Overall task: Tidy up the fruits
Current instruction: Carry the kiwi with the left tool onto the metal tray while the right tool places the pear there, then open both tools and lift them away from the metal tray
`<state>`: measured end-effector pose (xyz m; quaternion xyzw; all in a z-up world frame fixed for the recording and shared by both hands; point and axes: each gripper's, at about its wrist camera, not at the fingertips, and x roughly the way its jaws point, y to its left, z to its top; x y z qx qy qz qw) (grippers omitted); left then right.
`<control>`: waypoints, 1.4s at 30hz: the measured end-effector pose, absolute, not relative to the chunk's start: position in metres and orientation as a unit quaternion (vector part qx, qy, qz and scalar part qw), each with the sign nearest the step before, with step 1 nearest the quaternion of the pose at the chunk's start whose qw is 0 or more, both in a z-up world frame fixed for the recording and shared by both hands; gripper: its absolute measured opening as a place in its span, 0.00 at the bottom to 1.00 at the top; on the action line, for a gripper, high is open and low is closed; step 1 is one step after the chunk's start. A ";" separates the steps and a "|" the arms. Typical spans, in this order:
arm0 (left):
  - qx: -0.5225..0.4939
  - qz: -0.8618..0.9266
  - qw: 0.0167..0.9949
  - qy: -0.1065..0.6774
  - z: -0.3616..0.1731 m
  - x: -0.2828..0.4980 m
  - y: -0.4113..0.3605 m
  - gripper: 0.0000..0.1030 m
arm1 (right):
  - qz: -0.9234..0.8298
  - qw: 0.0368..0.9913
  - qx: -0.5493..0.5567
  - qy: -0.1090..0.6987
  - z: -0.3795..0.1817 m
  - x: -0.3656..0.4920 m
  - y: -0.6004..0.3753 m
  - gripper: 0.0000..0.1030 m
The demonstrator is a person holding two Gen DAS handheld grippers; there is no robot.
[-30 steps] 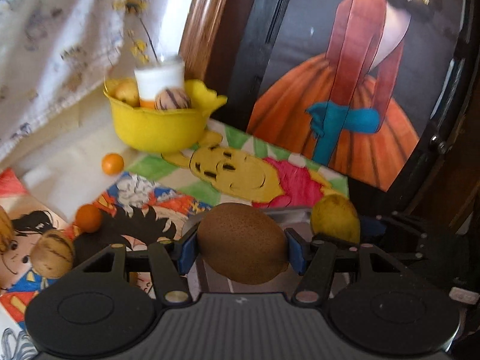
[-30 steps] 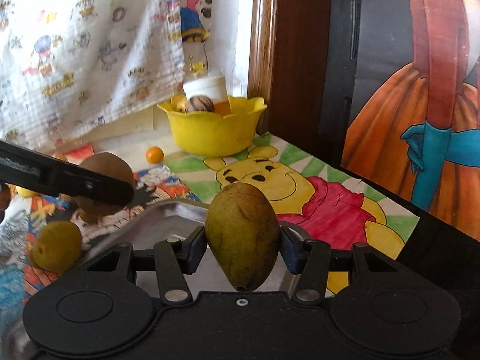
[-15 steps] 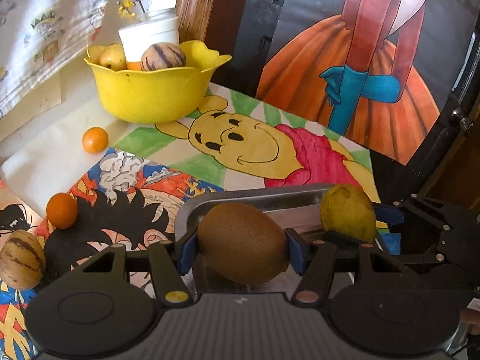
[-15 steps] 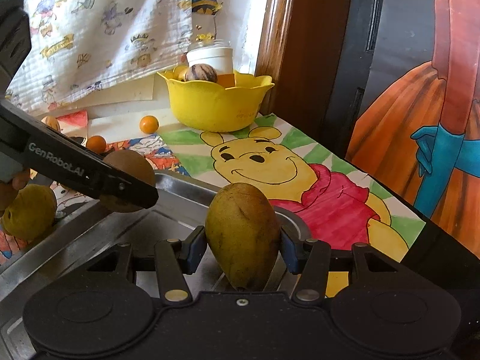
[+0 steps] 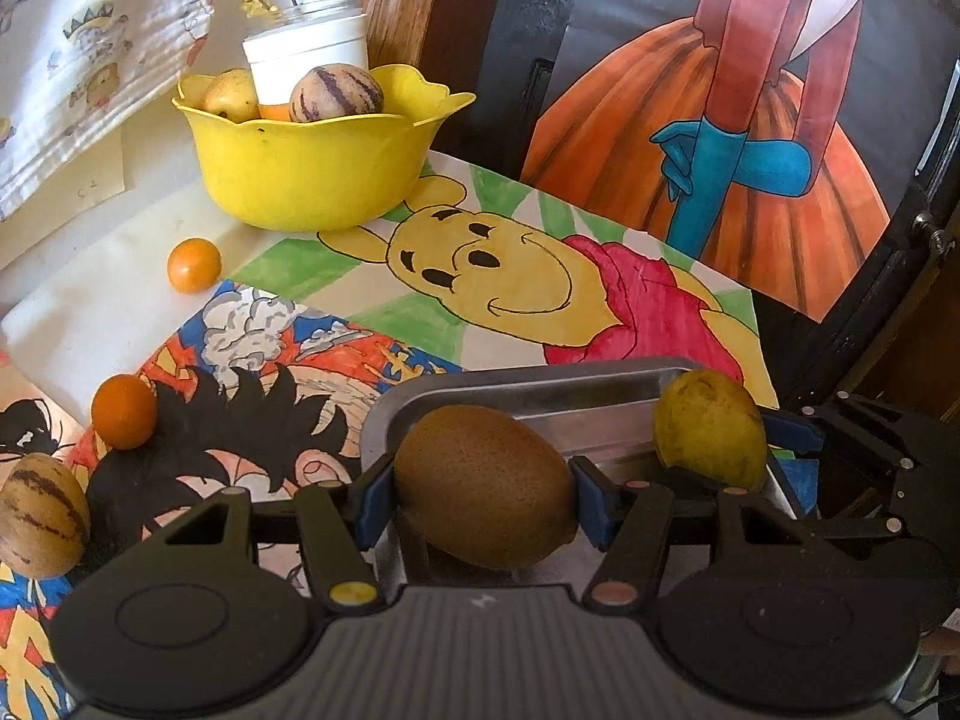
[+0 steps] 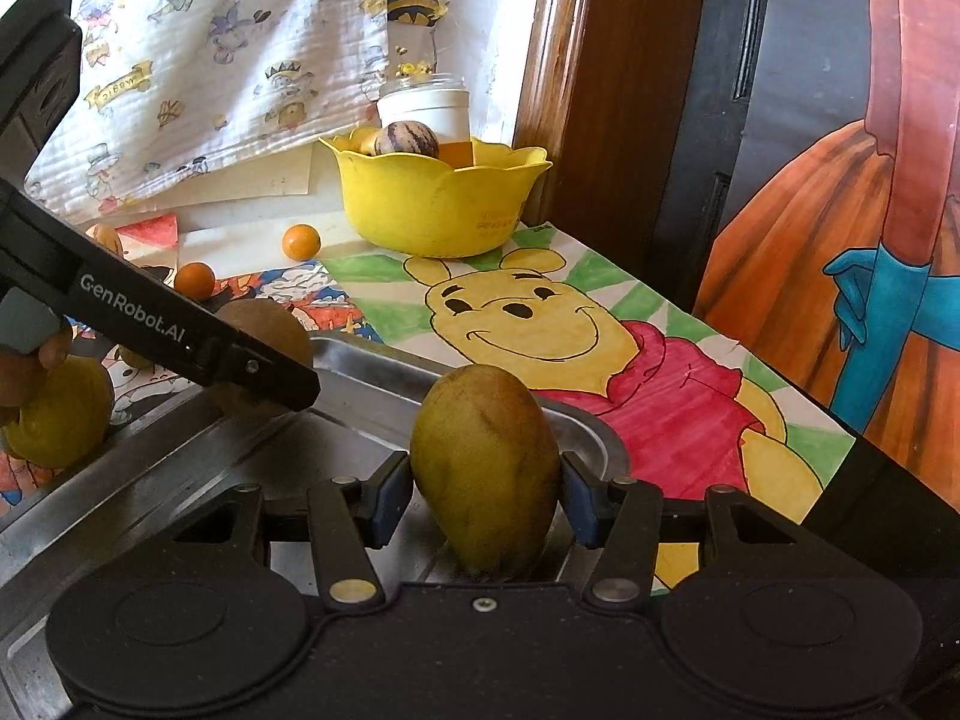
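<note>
My left gripper (image 5: 483,507) is shut on a brown kiwi (image 5: 480,480) and holds it just above the near left corner of a steel tray (image 5: 540,381). In the right wrist view the same kiwi (image 6: 273,324) shows behind the left gripper's finger (image 6: 240,363). A yellow-green mango (image 6: 486,462) stands upright on the floor of the tray (image 6: 372,360). It sits between the pads of my right gripper (image 6: 486,501), whose jaws are opening, and a thin gap shows on each side. The left wrist view shows that mango (image 5: 708,438) at the tray's right end.
A yellow bowl (image 5: 312,174) at the back holds a striped fruit, other fruit and a white jar. Two small oranges (image 5: 193,264) (image 5: 124,411) and a striped fruit (image 5: 39,516) lie on the picture-covered table. Another yellow fruit (image 6: 60,414) lies left of the tray. A painted panel stands on the right.
The left gripper has come forward and down over the tray with the kiwi. The right gripper's pads have spread slightly off the mango, which now stands on the tray.
</note>
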<state>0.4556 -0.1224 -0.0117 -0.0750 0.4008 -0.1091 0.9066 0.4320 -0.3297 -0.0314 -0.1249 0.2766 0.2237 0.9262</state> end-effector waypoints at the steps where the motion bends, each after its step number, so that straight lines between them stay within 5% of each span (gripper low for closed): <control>1: -0.078 -0.109 0.906 0.401 -0.012 0.456 -0.121 0.63 | 0.223 0.927 -0.122 0.276 -0.031 0.431 -0.331 0.60; 7: -0.113 -0.105 0.909 0.387 -0.004 0.449 -0.110 0.70 | 0.216 0.930 -0.105 0.277 -0.026 0.421 -0.334 0.66; 18: -0.126 -0.085 0.936 0.316 0.042 0.387 -0.102 0.98 | 0.197 0.948 -0.045 0.244 0.010 0.371 -0.337 0.87; 25: -0.130 -0.069 0.947 0.286 0.060 0.331 -0.086 1.00 | 0.177 0.957 -0.031 0.226 0.031 0.318 -0.334 0.99; 42: -0.105 -0.055 0.955 0.272 0.055 0.221 -0.063 1.00 | 0.132 0.962 0.001 0.238 0.040 0.206 -0.315 0.99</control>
